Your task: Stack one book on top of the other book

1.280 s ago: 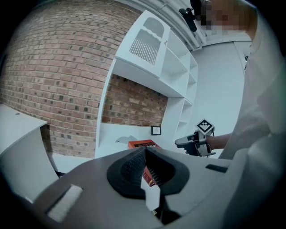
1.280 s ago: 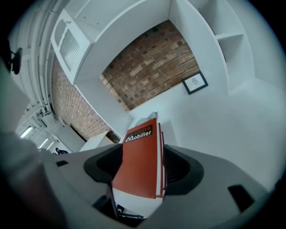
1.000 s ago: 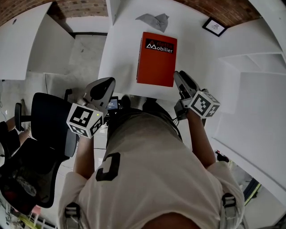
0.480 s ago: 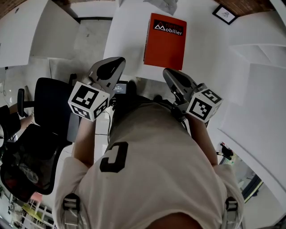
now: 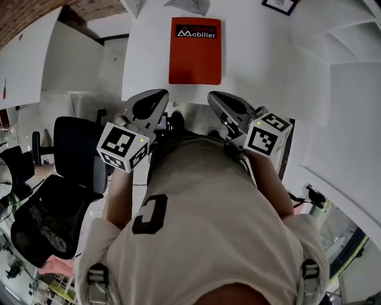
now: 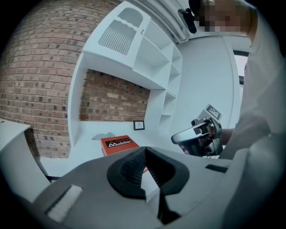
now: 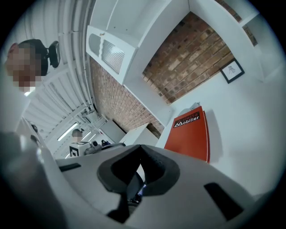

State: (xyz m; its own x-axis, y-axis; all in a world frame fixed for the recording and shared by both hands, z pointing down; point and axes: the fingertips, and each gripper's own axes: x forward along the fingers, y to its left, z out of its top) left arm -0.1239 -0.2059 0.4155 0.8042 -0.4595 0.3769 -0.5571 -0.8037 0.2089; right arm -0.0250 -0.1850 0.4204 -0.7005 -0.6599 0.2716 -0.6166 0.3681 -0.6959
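One orange-red book point(image 5: 194, 52) with a black title band lies flat on the white table point(image 5: 256, 65), far side of centre; no second book shows separately. My left gripper point(image 5: 155, 99) hovers at the table's near edge, left of the book's near end, jaws shut and empty. My right gripper point(image 5: 215, 99) hangs opposite it, right of the book's near end, also shut with nothing held. The book point(image 6: 117, 143) appears beyond the shut left gripper point(image 6: 144, 151) in the left gripper view. In the right gripper view the book point(image 7: 190, 134) lies ahead of the shut right gripper point(image 7: 140, 147).
A crumpled grey sheet point(image 5: 189, 5) and a small framed picture point(image 5: 280, 5) lie beyond the book. White shelving and brick wall stand behind the table. A black office chair point(image 5: 71, 156) stands at the left, beside the person's body.
The right gripper has left the book's near right corner and drawn back to the table edge, its jaws now shut. The left gripper has come in toward the table edge.
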